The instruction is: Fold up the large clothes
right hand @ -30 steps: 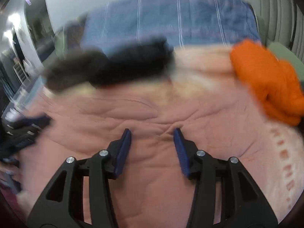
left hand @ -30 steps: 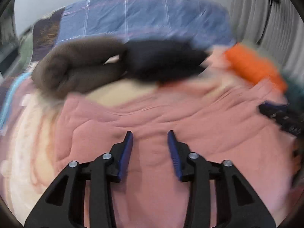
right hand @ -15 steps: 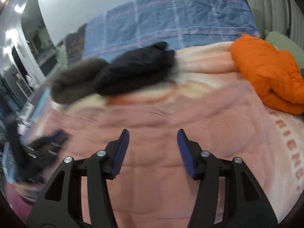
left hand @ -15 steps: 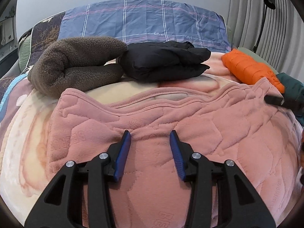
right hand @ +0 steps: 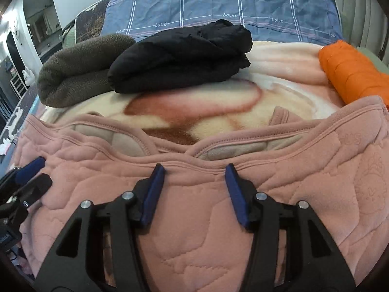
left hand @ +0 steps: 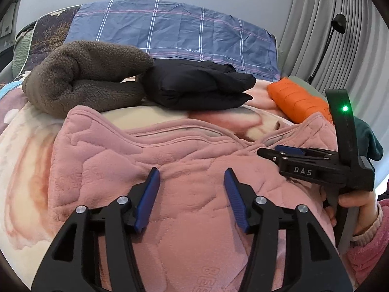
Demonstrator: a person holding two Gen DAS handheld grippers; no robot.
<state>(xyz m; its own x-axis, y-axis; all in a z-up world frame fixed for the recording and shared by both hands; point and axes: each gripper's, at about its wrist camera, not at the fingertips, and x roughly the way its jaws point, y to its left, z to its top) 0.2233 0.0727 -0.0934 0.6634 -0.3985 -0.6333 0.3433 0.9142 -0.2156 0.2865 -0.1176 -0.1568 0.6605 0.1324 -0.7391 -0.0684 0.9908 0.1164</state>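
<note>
A: Pink quilted fleece, that is your garment [left hand: 194,219]; it lies spread on the blanket [right hand: 218,102] at the near edge of the bed, its hem towards the far side.

B: And your grippers?

A: Both gape with nothing between the jaws. Your left gripper [left hand: 192,194] hovers over the middle of the cloth; your right gripper [right hand: 194,192] sits at the far hem, near the centre.

B: What could spoil the fold?

A: I judge three things. The hem is doubled, with a beige lining showing, so if you pinch only the top layer the under one may lag and bunch. If you close too low, you may catch the blanket too and drag it. And your two grippers are near each other, so a fold lifted from the middle would likely let the left and right ends sag.

B: The piles beyond?

A: The brown fleece [left hand: 85,77], black jacket [right hand: 180,56] and orange jacket [right hand: 352,73] lie further off; a long sweep could knock them.
</note>
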